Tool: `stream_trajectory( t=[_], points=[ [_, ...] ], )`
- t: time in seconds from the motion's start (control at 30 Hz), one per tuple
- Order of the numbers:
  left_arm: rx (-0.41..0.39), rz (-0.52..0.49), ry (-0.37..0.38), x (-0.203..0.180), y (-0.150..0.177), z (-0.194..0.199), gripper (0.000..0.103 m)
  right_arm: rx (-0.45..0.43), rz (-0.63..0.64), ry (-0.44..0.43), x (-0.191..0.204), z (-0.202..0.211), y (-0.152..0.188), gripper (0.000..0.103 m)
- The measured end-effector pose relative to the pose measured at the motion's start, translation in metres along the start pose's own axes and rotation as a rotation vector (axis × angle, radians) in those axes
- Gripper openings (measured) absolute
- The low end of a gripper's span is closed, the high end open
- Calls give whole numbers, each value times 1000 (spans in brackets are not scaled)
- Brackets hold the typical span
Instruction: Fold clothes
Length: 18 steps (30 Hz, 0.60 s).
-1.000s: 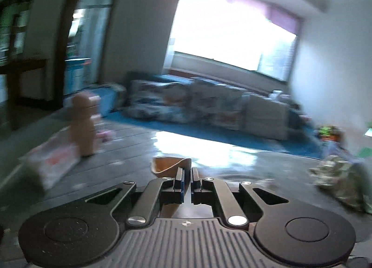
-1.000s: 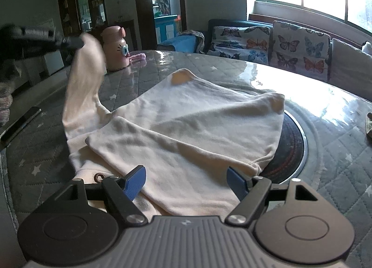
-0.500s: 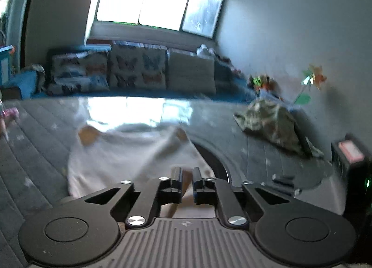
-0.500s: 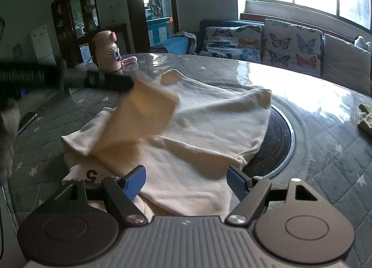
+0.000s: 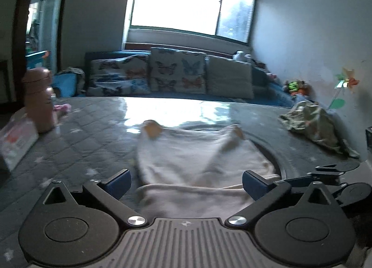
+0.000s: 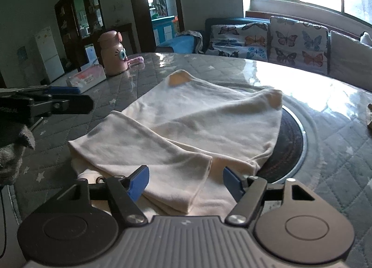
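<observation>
A cream garment [image 6: 197, 126] lies on the grey quilted table [image 6: 337, 151], with one flap [image 6: 139, 147] folded over its near left part. The same garment [image 5: 197, 163] fills the middle of the left wrist view, slightly blurred. My left gripper [image 5: 186, 182] is open just above its near edge, nothing between the blue pads. It also shows at the left edge of the right wrist view as a dark side-on shape [image 6: 67, 103]. My right gripper [image 6: 186, 182] is open over the garment's near hem, empty.
A pink pig-shaped bottle [image 6: 114, 54] and a tissue pack [image 6: 87, 78] stand at the table's far left. A crumpled green cloth [image 5: 313, 124] lies at the far right. A round dark inset [image 6: 290, 142] lies partly under the garment. A sofa with butterfly cushions [image 6: 267, 40] runs behind.
My left gripper carried the garment's flap over onto the body, let go and opened. The flap now lies flat. The right gripper stayed open and moved little.
</observation>
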<state>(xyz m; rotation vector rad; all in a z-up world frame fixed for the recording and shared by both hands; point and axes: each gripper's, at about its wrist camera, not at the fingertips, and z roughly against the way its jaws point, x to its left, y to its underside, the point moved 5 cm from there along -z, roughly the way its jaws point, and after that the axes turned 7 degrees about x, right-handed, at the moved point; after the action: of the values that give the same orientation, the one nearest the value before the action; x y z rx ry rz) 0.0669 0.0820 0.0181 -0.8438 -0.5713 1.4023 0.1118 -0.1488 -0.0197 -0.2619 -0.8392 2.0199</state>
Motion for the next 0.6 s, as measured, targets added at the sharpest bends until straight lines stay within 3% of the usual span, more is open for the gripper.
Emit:
stream_trajectory(
  t=[0.2,0.47,0.6],
  points=[
    [22,53,-70,35,11,1,103,34,-45,11,-6,-16,-2,53],
    [68,78,-127,53,23,-10,103,48,-80,25,-7,-25,0,9],
    [86,70,-153,56,25,-18,103,12,-63,52,-4,-14,-4,7]
  ],
)
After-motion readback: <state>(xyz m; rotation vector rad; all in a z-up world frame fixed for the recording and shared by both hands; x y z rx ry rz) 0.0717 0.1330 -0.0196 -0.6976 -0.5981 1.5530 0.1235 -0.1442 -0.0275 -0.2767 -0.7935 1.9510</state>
